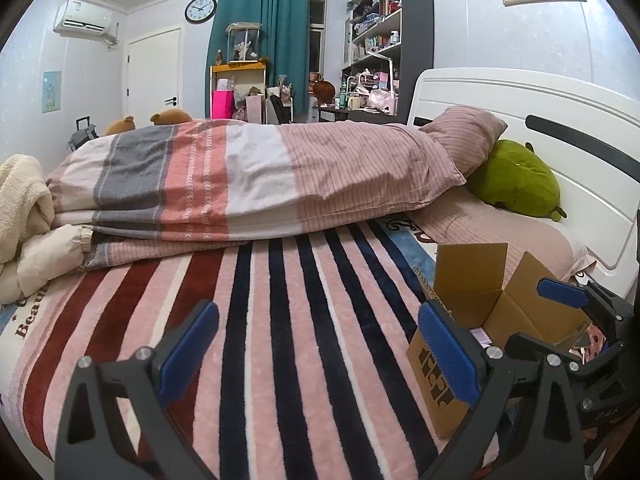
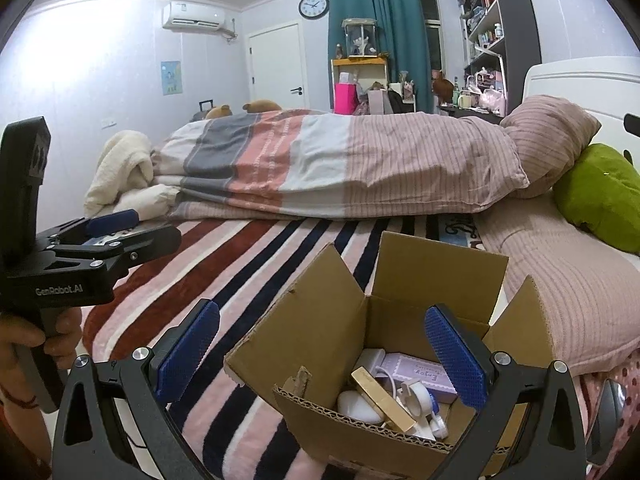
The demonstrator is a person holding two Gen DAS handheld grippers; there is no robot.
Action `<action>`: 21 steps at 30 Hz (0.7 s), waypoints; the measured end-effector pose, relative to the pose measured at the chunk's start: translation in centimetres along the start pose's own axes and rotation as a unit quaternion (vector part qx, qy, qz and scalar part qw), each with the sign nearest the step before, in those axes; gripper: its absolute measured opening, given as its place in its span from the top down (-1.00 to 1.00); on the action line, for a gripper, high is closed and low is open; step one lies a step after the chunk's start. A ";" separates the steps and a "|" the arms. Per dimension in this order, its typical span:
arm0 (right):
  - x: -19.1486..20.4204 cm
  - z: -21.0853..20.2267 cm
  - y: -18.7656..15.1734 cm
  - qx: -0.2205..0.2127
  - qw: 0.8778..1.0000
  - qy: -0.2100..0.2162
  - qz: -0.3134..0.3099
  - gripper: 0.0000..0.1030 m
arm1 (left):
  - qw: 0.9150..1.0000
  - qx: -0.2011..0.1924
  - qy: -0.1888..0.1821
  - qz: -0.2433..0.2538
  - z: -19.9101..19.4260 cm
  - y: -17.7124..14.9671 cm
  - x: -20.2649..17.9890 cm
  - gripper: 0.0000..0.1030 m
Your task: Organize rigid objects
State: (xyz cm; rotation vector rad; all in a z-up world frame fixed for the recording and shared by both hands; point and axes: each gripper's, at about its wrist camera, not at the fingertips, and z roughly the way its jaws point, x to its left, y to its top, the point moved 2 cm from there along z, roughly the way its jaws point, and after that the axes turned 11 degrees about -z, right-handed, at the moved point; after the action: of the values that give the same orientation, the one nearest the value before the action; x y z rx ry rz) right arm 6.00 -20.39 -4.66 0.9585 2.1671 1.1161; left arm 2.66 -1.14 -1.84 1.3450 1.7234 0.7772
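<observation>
An open cardboard box stands on the striped blanket; it also shows at the right of the left wrist view. Inside lie a lilac flat box, a gold bar-shaped item, a white rounded item and white small parts. My right gripper is open and empty, hovering over the box with its right finger inside the opening. My left gripper is open and empty above the bare blanket, left of the box; it shows from the side in the right wrist view.
A folded striped duvet lies across the bed behind. A pink pillow and a green plush rest by the white headboard. Cream blankets are piled at the left. Shelves and a desk stand at the far wall.
</observation>
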 end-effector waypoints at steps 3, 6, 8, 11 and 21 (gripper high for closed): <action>-0.1 -0.1 0.0 -0.001 1.000 0.001 0.001 -1.00 | 1.000 0.000 0.001 0.000 0.0 0.0 0.0 -0.92; -0.1 -0.1 0.0 -0.001 1.000 0.004 0.006 -1.00 | 1.000 0.002 0.004 -0.002 0.1 0.0 0.2 -0.92; 0.0 -0.1 -0.1 0.002 1.000 0.003 0.006 -1.00 | 1.000 0.002 0.005 -0.003 0.0 -0.1 0.3 -0.92; 0.2 0.0 0.0 0.003 1.000 -0.001 0.005 -1.00 | 1.000 -0.002 0.012 0.000 0.1 0.0 0.4 -0.92; 0.3 -0.1 0.0 0.005 1.000 -0.001 0.011 -1.00 | 1.000 -0.001 0.023 0.001 0.6 -0.3 0.9 -0.92</action>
State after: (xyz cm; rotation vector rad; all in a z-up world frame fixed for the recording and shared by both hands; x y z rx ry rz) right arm 5.75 -20.16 -4.68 0.9885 2.1680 1.1157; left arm 2.96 -0.39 -2.57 1.3385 1.7575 0.8173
